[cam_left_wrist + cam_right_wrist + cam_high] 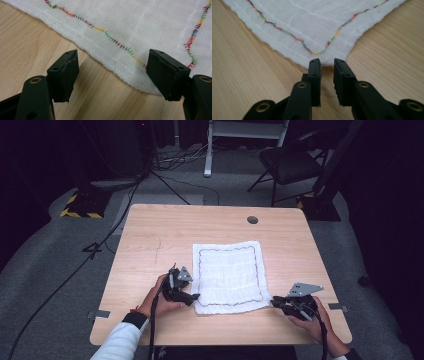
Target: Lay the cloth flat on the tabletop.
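A white gauze cloth (230,270) with a wavy multicoloured stitched border lies flat on the wooden table (150,235). My left gripper (196,296) sits at the cloth's near left corner, held by a hand in a white sleeve. In the left gripper view its jaws stand wide apart (113,63) over the cloth's edge (140,30), one over bare wood, the other over the hem. My right gripper (273,301) points at the near right corner. Its jaws (327,65) leave a narrow gap, with the cloth's corner (312,27) just ahead of the tips and nothing between them.
A round cable hole (252,219) sits near the table's far edge. Small metal brackets (102,313) mark the near table edges. Beyond the table stand a black folding chair (290,162), a white frame and floor cables.
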A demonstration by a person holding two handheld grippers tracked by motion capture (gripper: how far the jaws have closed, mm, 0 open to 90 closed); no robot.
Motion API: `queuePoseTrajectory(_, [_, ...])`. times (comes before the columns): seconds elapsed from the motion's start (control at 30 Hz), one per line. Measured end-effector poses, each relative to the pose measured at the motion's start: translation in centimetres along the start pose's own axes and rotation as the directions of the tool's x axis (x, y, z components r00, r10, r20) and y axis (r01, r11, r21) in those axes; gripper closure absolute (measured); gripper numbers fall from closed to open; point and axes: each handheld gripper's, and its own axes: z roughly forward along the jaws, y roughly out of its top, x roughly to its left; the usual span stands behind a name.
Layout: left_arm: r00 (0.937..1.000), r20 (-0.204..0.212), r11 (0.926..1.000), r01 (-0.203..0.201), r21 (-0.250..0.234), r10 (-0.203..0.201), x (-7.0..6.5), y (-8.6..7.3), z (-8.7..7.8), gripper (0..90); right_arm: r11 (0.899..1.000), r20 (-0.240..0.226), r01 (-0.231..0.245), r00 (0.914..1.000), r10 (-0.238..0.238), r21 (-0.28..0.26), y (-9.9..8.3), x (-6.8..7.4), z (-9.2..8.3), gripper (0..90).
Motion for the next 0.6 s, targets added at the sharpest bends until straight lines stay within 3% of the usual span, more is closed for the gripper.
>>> queuePoseTrajectory(0.13, [0.9997, -0.026, 1.0000, 0.002, 0.002, -0.002, -0.5, -0.2, -0.3, 26.3, 0.998, 0.005, 0.007, 1.0000, -0.007, -0.062, 0.2, -0.2, -0.4, 58.9])
queuePoseTrajectory(0.23, [0.9993, -0.036, 0.9999, -0.005, 0.010, 0.006, -0.6, -0.1, -0.4, 25.2, 0.997, -0.007, 0.018, 0.9998, -0.019, -0.076, 0.6, 0.1, -0.3, 55.7])
queuePoseTrajectory(0.3, [0.9997, -0.020, 0.9999, 0.016, 0.001, -0.016, -0.2, 0.0, -0.5, 22.3, 0.996, -0.014, 0.037, 0.9992, -0.038, -0.084, 1.1, 0.5, 0.0, 51.9])
queuePoseTrajectory(0.37, [0.9976, -0.022, 0.9962, 0.064, -0.060, -0.065, 0.7, 0.3, -1.1, 22.7, 0.993, -0.012, 0.070, 0.9974, -0.071, -0.091, 1.9, 1.3, 0.6, 47.3])
queuePoseTrajectory(0.6, [0.9936, -0.084, 0.9907, 0.065, -0.120, -0.075, 2.7, 2.0, -1.3, 22.3, 0.985, -0.057, 0.139, 0.9877, -0.146, -0.107, 3.7, 3.3, 2.4, 42.1])
